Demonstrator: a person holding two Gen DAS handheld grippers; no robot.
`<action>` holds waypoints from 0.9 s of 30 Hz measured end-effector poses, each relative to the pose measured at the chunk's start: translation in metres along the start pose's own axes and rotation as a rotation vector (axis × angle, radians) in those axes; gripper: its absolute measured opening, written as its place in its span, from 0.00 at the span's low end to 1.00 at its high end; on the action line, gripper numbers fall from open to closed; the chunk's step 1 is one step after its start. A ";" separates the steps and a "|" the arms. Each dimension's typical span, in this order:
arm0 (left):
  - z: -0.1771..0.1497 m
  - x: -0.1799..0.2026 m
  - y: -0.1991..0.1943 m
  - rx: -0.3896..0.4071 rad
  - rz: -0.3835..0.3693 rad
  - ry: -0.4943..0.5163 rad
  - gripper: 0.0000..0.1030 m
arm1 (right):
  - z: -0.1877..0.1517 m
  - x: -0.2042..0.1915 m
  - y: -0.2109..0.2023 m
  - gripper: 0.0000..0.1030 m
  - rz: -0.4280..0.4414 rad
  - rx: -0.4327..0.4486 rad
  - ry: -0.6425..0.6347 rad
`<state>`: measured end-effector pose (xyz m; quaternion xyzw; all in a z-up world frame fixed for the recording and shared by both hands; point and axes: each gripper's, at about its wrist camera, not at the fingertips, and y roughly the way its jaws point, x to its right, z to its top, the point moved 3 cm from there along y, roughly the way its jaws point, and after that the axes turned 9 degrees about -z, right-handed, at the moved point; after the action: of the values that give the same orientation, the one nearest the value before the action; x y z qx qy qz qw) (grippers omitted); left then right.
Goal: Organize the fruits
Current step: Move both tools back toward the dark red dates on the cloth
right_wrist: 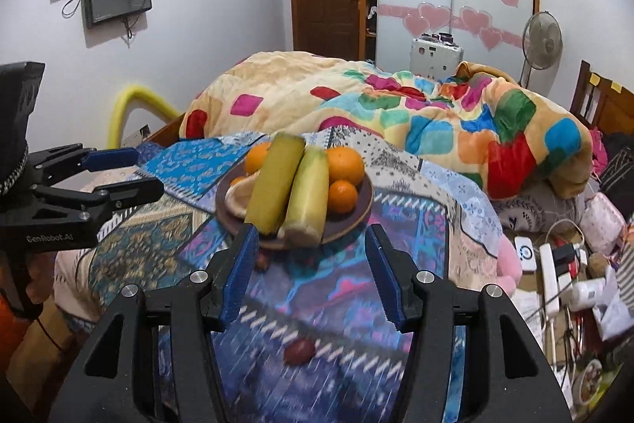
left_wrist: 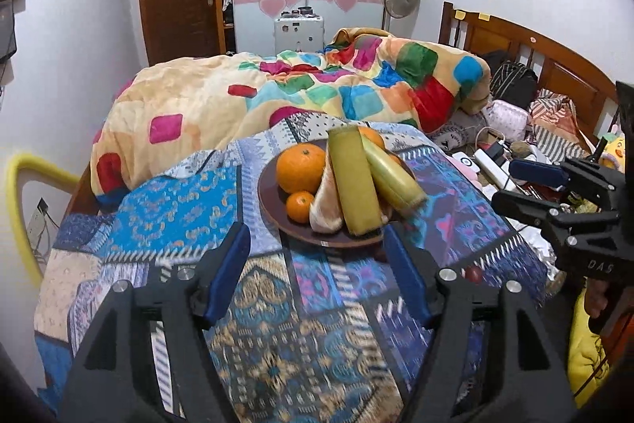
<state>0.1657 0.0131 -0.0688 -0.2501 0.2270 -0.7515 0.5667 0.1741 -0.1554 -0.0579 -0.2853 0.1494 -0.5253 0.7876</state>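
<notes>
Blue pads nearest you: your left gripper (left_wrist: pixel 317 276) stands wide and empty, and your right gripper (right_wrist: pixel 311 272) is parted less far, also empty, both above the patterned cloth (left_wrist: pixel 190 201). A small dark red fruit (right_wrist: pixel 299 351) lies loose on the cloth below the right one, likely next to collect. Further out, the brown plate (left_wrist: pixel 269 201) holds oranges (left_wrist: pixel 300 167) beside two long yellow-green pieces (left_wrist: pixel 354 181) laid side by side, probably to keep them from rolling.
</notes>
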 end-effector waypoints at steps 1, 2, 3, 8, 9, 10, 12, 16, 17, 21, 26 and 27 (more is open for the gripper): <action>-0.004 0.001 -0.002 -0.003 -0.001 -0.006 0.68 | -0.005 -0.001 -0.002 0.51 0.000 -0.006 0.000; -0.008 0.001 -0.003 -0.006 -0.006 -0.013 0.68 | -0.010 -0.002 -0.003 0.51 0.001 -0.011 0.003; -0.013 0.002 -0.004 -0.013 -0.011 -0.022 0.68 | -0.014 -0.003 -0.004 0.51 0.003 -0.017 0.005; -0.033 0.003 -0.001 -0.043 -0.009 -0.037 0.68 | -0.037 -0.003 0.002 0.51 -0.002 -0.062 0.015; -0.037 0.003 0.000 -0.048 -0.007 -0.040 0.68 | -0.042 -0.004 0.004 0.51 -0.001 -0.074 0.018; -0.040 0.003 0.001 -0.052 -0.005 -0.042 0.68 | -0.048 -0.003 0.010 0.51 -0.001 -0.090 0.023; -0.048 0.002 0.005 -0.066 -0.002 -0.045 0.68 | -0.059 -0.004 0.015 0.51 -0.001 -0.116 0.025; -0.060 0.002 0.014 -0.093 -0.010 -0.043 0.68 | -0.075 -0.010 0.024 0.51 0.007 -0.156 0.007; -0.063 0.002 0.016 -0.100 -0.013 -0.044 0.68 | -0.077 -0.011 0.026 0.50 0.007 -0.159 0.008; -0.069 0.006 0.025 -0.119 -0.018 -0.036 0.68 | -0.083 -0.009 0.036 0.35 0.020 -0.183 0.023; -0.070 0.013 0.033 -0.127 -0.026 -0.022 0.68 | -0.083 -0.009 0.038 0.21 0.019 -0.184 0.017; -0.069 0.013 0.034 -0.128 -0.028 -0.023 0.68 | -0.082 -0.008 0.039 0.21 0.028 -0.186 0.021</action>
<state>0.1442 -0.0043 -0.1422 -0.2974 0.2644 -0.7406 0.5414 0.1555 -0.1608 -0.1472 -0.3495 0.2099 -0.5010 0.7634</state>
